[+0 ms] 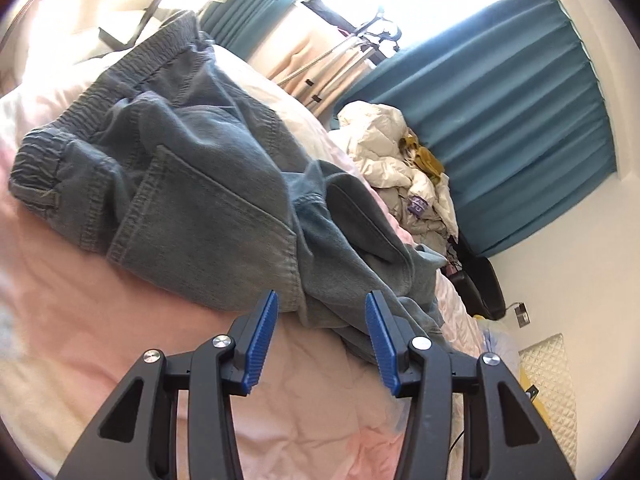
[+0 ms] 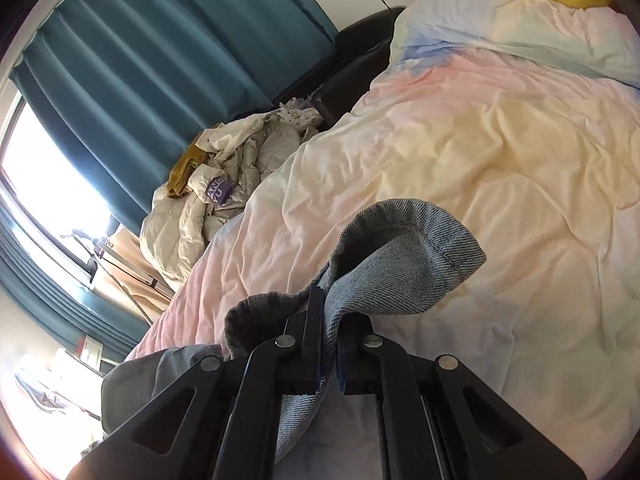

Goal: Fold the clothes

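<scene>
Left gripper (image 1: 322, 312): blue-padded jaws spread apart, nothing between them, low centre of the left wrist view, just short of the garment's near edge.
Right gripper (image 2: 330, 320): jaws clamped on a fold of the garment, lower centre of the right wrist view.
Garment: faded blue denim trousers with elastic waistband (image 1: 188, 176), crumpled across the centre and upper left, lying on the quilt.
Surface: pale pink and cream quilt (image 2: 500, 152).
Background: teal pleated curtain (image 1: 500, 92); heap of cream bedding (image 2: 224, 184).
</scene>
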{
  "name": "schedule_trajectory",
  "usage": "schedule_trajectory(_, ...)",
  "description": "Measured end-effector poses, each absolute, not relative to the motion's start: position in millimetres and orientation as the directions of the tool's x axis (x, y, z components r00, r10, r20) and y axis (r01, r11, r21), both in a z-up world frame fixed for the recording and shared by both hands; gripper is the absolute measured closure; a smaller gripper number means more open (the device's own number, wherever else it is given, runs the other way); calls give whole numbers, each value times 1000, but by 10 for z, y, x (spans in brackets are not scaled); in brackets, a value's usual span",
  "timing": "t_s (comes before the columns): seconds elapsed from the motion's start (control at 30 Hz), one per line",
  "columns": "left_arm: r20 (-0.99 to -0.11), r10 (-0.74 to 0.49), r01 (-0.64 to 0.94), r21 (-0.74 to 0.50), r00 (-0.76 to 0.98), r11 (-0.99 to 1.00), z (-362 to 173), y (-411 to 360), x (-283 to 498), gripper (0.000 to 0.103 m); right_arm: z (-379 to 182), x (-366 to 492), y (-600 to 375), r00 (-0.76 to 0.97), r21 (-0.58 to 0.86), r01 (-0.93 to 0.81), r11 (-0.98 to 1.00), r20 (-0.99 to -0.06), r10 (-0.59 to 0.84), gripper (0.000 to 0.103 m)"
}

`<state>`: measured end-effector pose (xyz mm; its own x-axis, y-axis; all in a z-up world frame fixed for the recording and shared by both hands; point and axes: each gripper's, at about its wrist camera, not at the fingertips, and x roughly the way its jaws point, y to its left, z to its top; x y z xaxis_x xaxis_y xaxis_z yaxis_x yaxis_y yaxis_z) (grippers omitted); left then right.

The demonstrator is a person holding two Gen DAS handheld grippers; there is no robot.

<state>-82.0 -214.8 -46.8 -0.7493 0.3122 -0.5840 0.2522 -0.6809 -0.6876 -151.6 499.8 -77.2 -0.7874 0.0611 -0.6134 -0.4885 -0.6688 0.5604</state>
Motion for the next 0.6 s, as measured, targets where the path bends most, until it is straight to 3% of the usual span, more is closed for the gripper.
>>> schedule_trajectory(0.23, -642, 301, 470, -741, -705, -480, -790, -2740, -664, 56, -966, -1542, 5045, -758, 561, -514, -649, -651, 38, 99)
schedule_trajectory(0.37, -691, 278, 565, -712, -667, -416, -1018, -2973, -622, 56, -1010, -1526, 5072, -755, 576, -518, -632, -656, 20, 99)
schedule_trajectory(0.6, -673, 275, 639, -739, -686, -214, -1501, -3362, -630, 56, -1088, -1498, 5118, -749, 602, -524, -602, -662, -10, 99)
